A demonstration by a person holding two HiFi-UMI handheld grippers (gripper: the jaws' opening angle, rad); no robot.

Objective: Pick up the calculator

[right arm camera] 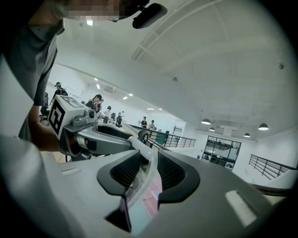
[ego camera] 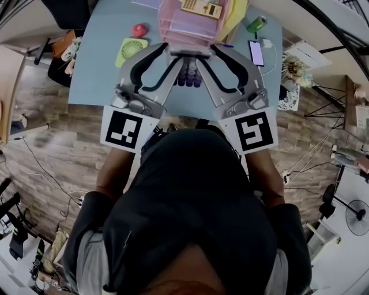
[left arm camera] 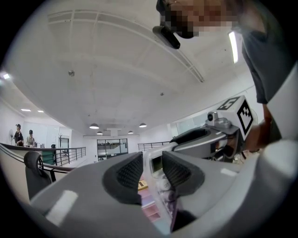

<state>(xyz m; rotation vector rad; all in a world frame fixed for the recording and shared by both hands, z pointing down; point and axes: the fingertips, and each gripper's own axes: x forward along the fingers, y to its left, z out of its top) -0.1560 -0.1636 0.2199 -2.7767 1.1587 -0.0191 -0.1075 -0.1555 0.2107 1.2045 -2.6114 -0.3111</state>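
Observation:
The calculator point(ego camera: 202, 7), tan with an orange patch, lies on top of a pink tray stack point(ego camera: 187, 27) at the far edge of the blue table point(ego camera: 95, 69). Both grippers are held tip to tip over the table, just short of the pink stack. My left gripper point(ego camera: 176, 52) point(left arm camera: 152, 172) has its jaws a narrow gap apart, with nothing gripped. My right gripper point(ego camera: 202, 53) point(right arm camera: 150, 171) stands the same way, and each one's tip shows in the other's view. Both gripper views point upward at the ceiling.
Several small purple bottles point(ego camera: 189, 75) sit under the gripper tips. A green hand fan point(ego camera: 130, 50) and a red object point(ego camera: 139, 30) lie at the left. A phone point(ego camera: 256, 53) on a white cable and a green roll point(ego camera: 256, 23) are at the right.

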